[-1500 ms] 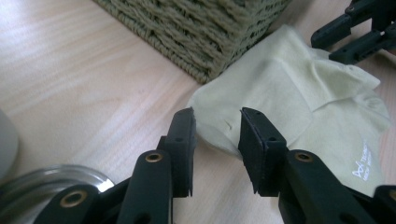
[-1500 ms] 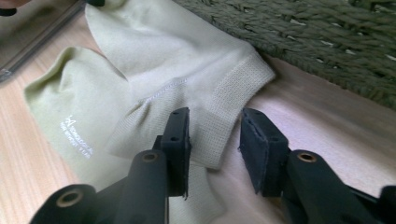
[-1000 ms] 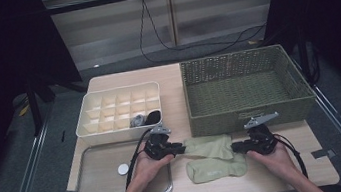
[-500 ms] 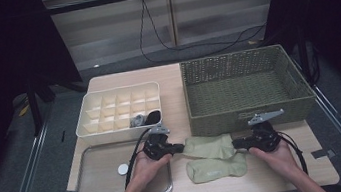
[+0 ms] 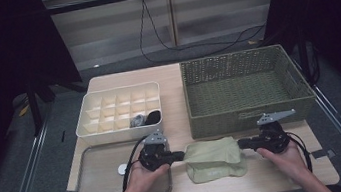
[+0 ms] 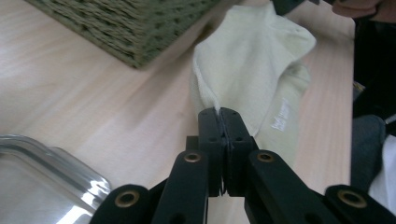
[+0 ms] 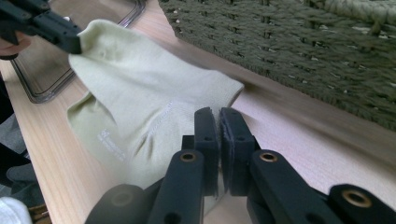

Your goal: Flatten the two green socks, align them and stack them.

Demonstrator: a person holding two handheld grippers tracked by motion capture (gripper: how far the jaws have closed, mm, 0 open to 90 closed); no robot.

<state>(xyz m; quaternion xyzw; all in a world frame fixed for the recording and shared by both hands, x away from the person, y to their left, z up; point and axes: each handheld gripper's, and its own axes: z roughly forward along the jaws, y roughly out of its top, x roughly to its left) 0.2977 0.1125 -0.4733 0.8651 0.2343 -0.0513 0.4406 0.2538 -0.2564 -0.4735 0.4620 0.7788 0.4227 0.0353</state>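
Note:
A pale green sock (image 5: 212, 151) hangs stretched between my two grippers just above the table. My left gripper (image 5: 183, 155) is shut on the sock's left edge; in the left gripper view the jaws (image 6: 219, 113) pinch the cloth (image 6: 247, 60). On the opposite end my right gripper (image 5: 240, 142) is shut too, and the right gripper view has its jaws (image 7: 219, 113) clamped on the sock (image 7: 140, 79). A second, matching sock (image 5: 217, 171) lies flat on the table underneath, with small print on it (image 6: 281, 116).
A woven green basket (image 5: 246, 90) stands just behind the socks. A white compartment box (image 5: 117, 111) holding dark items (image 5: 146, 118) sits at the back left. A metal tray (image 5: 100, 184) with a small white disc (image 5: 122, 169) lies by the left hand.
Both hands have risen a little and drawn apart. The upper sock, which lay on the table, is now pulled taut between the two grippers.

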